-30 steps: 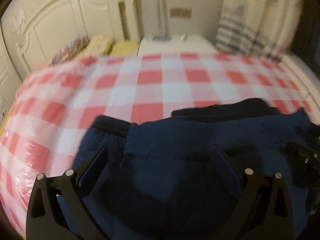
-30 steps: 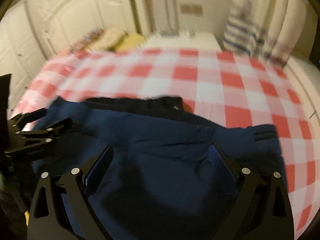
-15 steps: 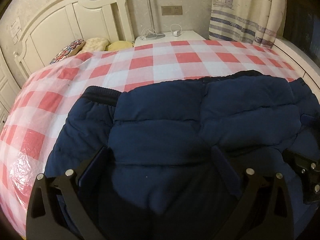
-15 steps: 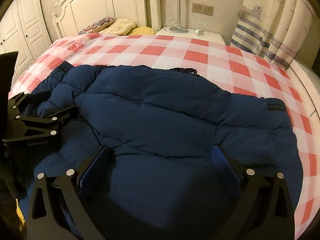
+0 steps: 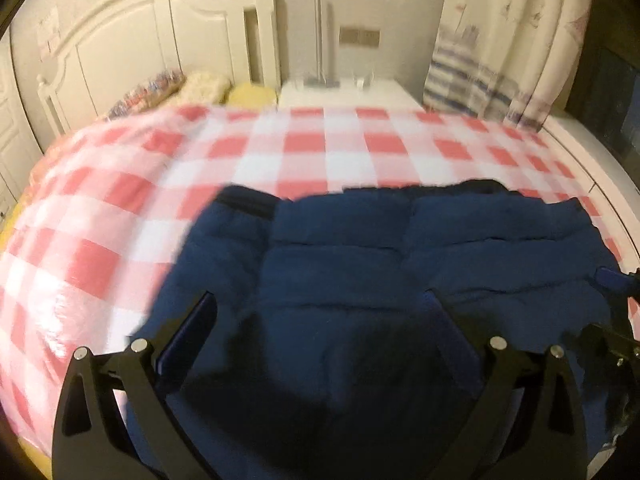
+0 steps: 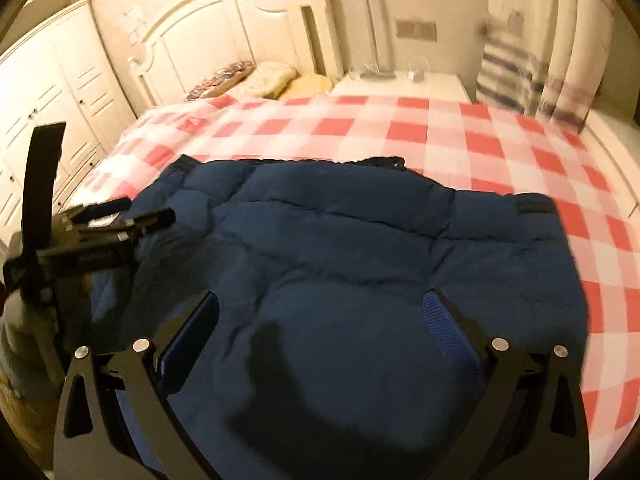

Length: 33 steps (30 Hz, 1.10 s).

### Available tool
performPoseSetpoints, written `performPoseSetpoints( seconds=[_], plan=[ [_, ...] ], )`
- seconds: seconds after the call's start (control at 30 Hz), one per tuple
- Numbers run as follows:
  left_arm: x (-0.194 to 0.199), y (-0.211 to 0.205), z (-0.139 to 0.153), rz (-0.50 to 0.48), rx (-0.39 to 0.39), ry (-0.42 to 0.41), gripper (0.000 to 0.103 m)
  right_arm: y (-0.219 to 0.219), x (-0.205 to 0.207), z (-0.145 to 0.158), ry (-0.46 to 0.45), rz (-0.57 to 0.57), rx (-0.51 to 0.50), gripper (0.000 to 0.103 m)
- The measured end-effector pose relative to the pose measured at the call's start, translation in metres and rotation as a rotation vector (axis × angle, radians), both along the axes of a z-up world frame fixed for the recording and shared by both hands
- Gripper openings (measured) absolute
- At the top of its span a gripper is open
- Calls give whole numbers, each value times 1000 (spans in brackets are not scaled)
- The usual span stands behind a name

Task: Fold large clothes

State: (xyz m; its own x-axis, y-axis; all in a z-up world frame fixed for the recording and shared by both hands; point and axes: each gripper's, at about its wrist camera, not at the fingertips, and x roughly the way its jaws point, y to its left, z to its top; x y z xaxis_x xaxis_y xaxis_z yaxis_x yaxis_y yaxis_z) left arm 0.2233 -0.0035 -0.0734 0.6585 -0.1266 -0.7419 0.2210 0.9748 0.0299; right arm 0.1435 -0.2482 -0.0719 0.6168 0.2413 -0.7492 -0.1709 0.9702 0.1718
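A navy puffer jacket (image 5: 360, 264) lies spread on the bed's red-and-white checked cover (image 5: 280, 152), its dark collar at the far edge. One ribbed sleeve cuff (image 6: 534, 208) shows at the right. My left gripper (image 5: 320, 304) hovers open over the jacket's near part, with nothing between its fingers. My right gripper (image 6: 322, 300) stands wide open over the same jacket (image 6: 360, 248), empty too. In the right wrist view the left gripper (image 6: 120, 216) shows at the left, above the jacket's left sleeve. The right gripper's tip (image 5: 612, 280) shows at the right edge of the left wrist view.
A white headboard (image 5: 132, 40) and pillows (image 5: 208, 84) lie at the far left. A white nightstand (image 5: 344, 96) with a lamp stands behind the bed, a striped curtain (image 5: 500, 40) at the right. White wardrobe doors (image 6: 48, 92) line the left wall.
The jacket first came to lie spread wider up the bed. Both grippers have since drawn back from it, and it now sits lower in both views. The jaws stay wide.
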Motion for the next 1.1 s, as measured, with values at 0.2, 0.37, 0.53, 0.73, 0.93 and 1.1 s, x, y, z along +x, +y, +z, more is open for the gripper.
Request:
performPoseSetpoints(
  seconds=[0.2, 0.37, 0.53, 0.73, 0.93, 1.1],
  plan=[
    [3, 27, -41, 55, 34, 55, 101, -8, -11, -34, 0, 9, -45, 99],
    [7, 27, -42, 56, 27, 45, 101, -8, -10, -37, -1, 8, -43, 99],
    [1, 27, -34, 101, 37, 30, 101, -6, -15, -31, -4, -18, -69, 98],
    [-50, 4, 12, -5, -58, -95, 101, 19, -45, 0, -101, 60, -49, 98],
    [-51, -45, -38, -99, 117, -58, 101, 40, -44, -36, -81, 127, -141, 99],
    [-45, -33, -40, -104, 39, -33, 101, 41, -41, -40, -71, 124, -140, 99]
  ],
)
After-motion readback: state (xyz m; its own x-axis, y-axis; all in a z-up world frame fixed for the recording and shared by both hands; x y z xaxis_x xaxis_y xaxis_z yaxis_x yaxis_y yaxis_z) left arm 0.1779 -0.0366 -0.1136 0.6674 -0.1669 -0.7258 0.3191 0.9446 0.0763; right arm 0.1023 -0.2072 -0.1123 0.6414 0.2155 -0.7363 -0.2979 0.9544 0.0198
